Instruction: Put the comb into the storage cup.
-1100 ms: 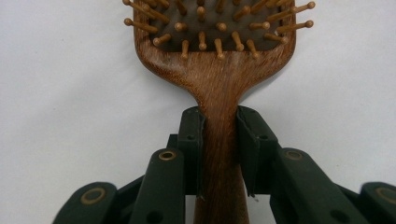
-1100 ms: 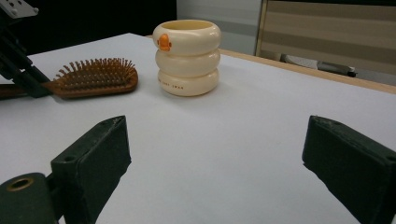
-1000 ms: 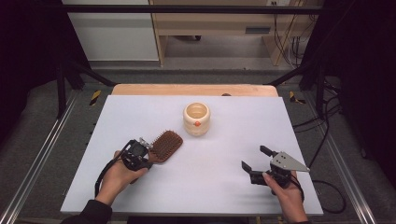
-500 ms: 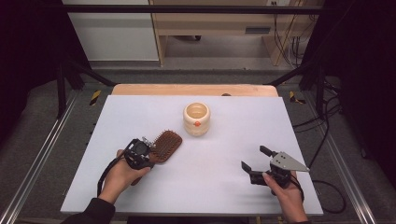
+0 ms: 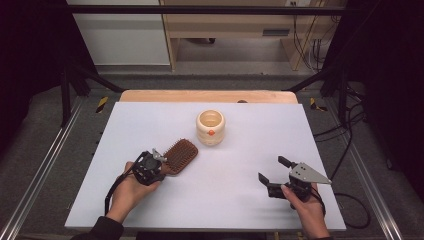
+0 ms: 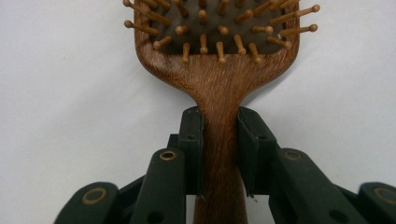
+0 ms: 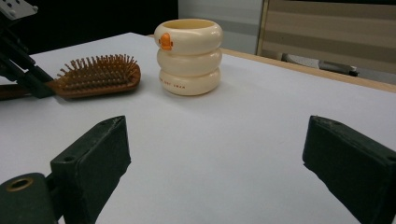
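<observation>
A brown wooden hairbrush (image 5: 181, 154) lies bristles-up on the white table (image 5: 150, 120), left of centre. My left gripper (image 5: 161, 161) is shut on its handle. In the left gripper view both pads (image 6: 192, 135) press the sides of the handle of the hairbrush (image 6: 219, 79), and the jaws have just been closing on it. A cream ringed cup (image 5: 210, 127) with an orange mark stands upright behind the brush. My right gripper (image 5: 272, 169) rests open at the front right with nothing between its jaws. The right gripper view shows the cup (image 7: 189, 56) and the brush (image 7: 95, 74) beyond them.
A wooden strip (image 5: 207, 96) runs along the table's far edge. Metal rails (image 5: 45, 165) flank the table on both sides, and cables (image 5: 350, 145) lie on the floor to the right. White table surface spreads between the two grippers.
</observation>
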